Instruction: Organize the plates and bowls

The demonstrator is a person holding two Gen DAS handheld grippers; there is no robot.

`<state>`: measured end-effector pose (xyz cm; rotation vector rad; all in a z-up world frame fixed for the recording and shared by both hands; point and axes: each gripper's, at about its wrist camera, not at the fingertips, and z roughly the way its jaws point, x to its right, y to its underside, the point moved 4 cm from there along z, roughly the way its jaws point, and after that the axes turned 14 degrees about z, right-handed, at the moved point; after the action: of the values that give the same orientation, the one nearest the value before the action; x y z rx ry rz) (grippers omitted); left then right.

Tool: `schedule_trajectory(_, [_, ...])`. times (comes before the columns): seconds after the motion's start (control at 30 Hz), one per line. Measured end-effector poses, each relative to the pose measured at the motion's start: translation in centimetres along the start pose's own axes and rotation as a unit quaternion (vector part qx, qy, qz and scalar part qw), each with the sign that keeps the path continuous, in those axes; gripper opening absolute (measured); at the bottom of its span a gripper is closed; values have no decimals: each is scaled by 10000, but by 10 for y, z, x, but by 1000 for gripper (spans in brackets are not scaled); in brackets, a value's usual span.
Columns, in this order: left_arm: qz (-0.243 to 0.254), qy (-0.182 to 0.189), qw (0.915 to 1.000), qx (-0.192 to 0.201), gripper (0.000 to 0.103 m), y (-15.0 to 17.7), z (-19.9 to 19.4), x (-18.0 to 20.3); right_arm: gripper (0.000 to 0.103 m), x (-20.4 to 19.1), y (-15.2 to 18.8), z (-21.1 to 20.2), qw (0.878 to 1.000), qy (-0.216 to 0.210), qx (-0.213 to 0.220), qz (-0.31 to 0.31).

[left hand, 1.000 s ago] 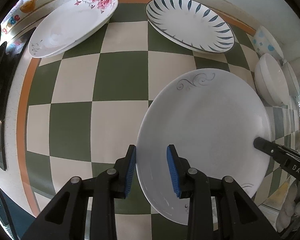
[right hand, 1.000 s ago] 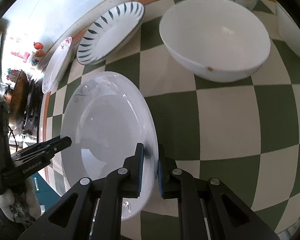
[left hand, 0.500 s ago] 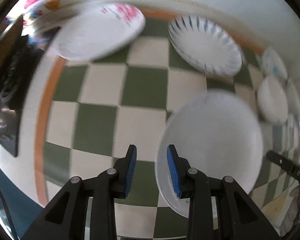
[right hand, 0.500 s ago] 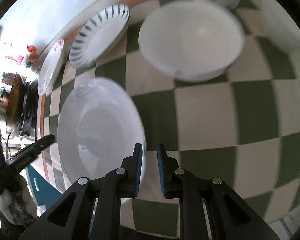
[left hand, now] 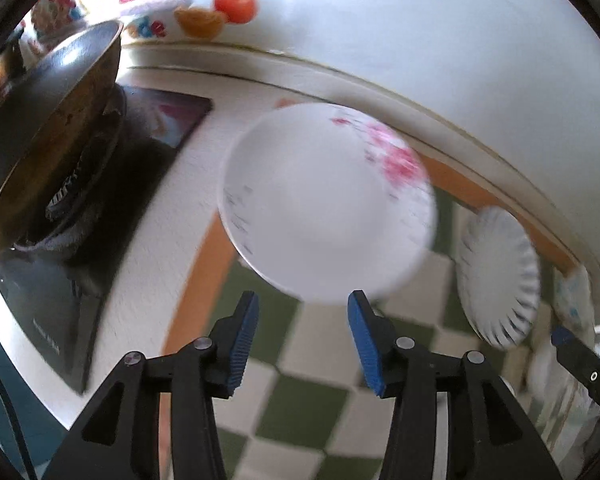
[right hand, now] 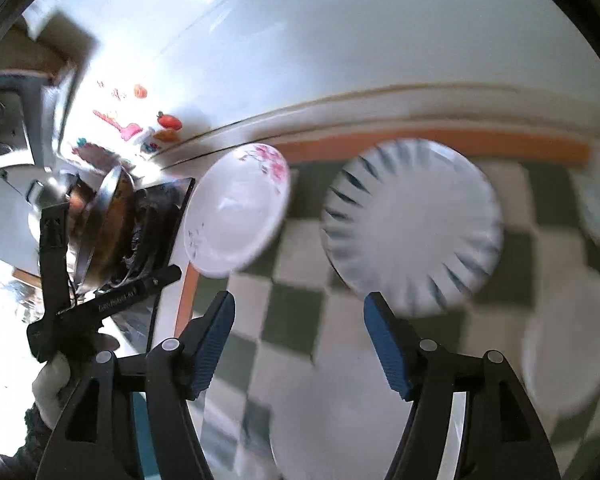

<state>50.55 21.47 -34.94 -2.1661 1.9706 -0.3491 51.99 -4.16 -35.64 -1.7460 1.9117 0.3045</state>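
— Where were the two tools at that moment?

— Both were up over the checked table. The left hand-held gripper had its blue pads spread with nothing between them; its jaws had just been opening. The right hand-held gripper stood wider still, also empty, its jaws likewise having just opened.

— And the plates?

— The pink-flowered plate lay on the table just beyond the left tool's fingertips, near the table's orange border and beside the black stove with its pan. The blue-striped plate sat to its right, apart from it, ahead of the right tool. A plain white plate lay blurred below the right tool's jaws, and a white bowl sat at the right edge.

— Was anything touching them?

— No pad was on any dish. The pictures were smeared, so fine detail could not be made out.
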Motion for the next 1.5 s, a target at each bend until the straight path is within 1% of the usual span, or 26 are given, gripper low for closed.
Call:
schedule_trajectory(0.03, [-49, -12, 10000, -50, 44, -6, 8, -9, 69, -9, -13, 20, 9999, 128, -59, -41])
schedule_trajectory(0.07, [-113, 8, 9999, -118, 44, -12, 19, -18, 69, -16, -23, 36, 9997, 166, -127, -97])
schedule_trajectory(0.13, [-179, 10, 9996, -208, 44, -19, 33, -30, 65, -26, -44, 72, 9989, 351, -283, -138])
schedule_trajectory(0.17, [-210, 30, 9994, -266, 44, -22, 41, -35, 64, -30, -51, 85, 9985, 389, -356, -147])
schedule_trajectory(0.23, [-248, 51, 9989, -399, 44, -28, 55, -45, 56, -33, -69, 115, 9973, 502, -527, -121])
schedule_trajectory(0.33, [-276, 103, 9982, -520, 44, -35, 71, -56, 51, -30, -91, 144, 9958, 620, -669, 19])
schedule_trajectory(0.4, [-297, 182, 9978, -562, 44, -38, 78, -62, 41, -29, -99, 155, 9953, 626, -734, 75])
schedule_trajectory(0.43, [-294, 185, 9978, -572, 44, -39, 81, -64, 38, -28, -103, 162, 9950, 646, -753, 72])
schedule_trajectory(0.47, [-282, 218, 9975, -614, 43, -41, 85, -66, 32, -28, -107, 168, 9946, 677, -790, 72])
schedule_trajectory(0.5, [-293, 257, 9973, -615, 34, -43, 88, -67, 22, -27, -110, 174, 9941, 718, -811, 93])
schedule_trajectory(0.53, [-290, 272, 9973, -622, 24, -44, 90, -68, 18, -26, -112, 177, 9938, 720, -838, 108])
schedule_trajectory(0.57, [-254, 221, 9975, -625, 23, -45, 91, -69, 13, -25, -115, 180, 9940, 639, -883, 136])
schedule_trajectory(0.6, [-211, 197, 9978, -600, 22, -45, 93, -69, 13, -25, -118, 181, 9941, 616, -874, 160])
schedule_trajectory(0.67, [-157, 171, 9984, -518, 20, -44, 93, -70, 13, -25, -117, 179, 9946, 620, -824, 109])
schedule_trajectory(0.83, [-131, 248, 9985, -476, 19, -36, 90, -69, 13, -26, -110, 170, 9950, 694, -721, -56])
schedule_trajectory(0.9, [-86, 223, 9988, -435, 19, -34, 88, -69, 12, -30, -107, 168, 9953, 686, -674, -99])
schedule_trajectory(0.93, [-55, 243, 9988, -422, 19, -41, 92, -72, 12, -30, -105, 165, 9952, 704, -667, -90])
schedule_trajectory(1.07, [48, 283, 9991, -320, 19, -34, 80, -65, 11, -27, -96, 148, 9962, 636, -579, -120])
schedule_trajectory(1.17, [155, 312, 9991, -257, 19, -24, 66, -56, 10, -24, -89, 129, 9971, 579, -474, -123])
schedule_trajectory(1.27, [287, 323, 9989, -165, 19, -19, 45, -43, 9, -18, -79, 103, 9984, 428, -371, -22])
schedule_trajectory(1.4, [415, 400, 9983, -88, 19, -9, 19, -25, 8, -8, -57, 59, 9994, 283, -165, 56])
schedule_trajectory(1.5, [604, 438, 9972, -9, 19, 4, -3, -6, 8, 4, -38, 30, 9996, 247, -49, 101])
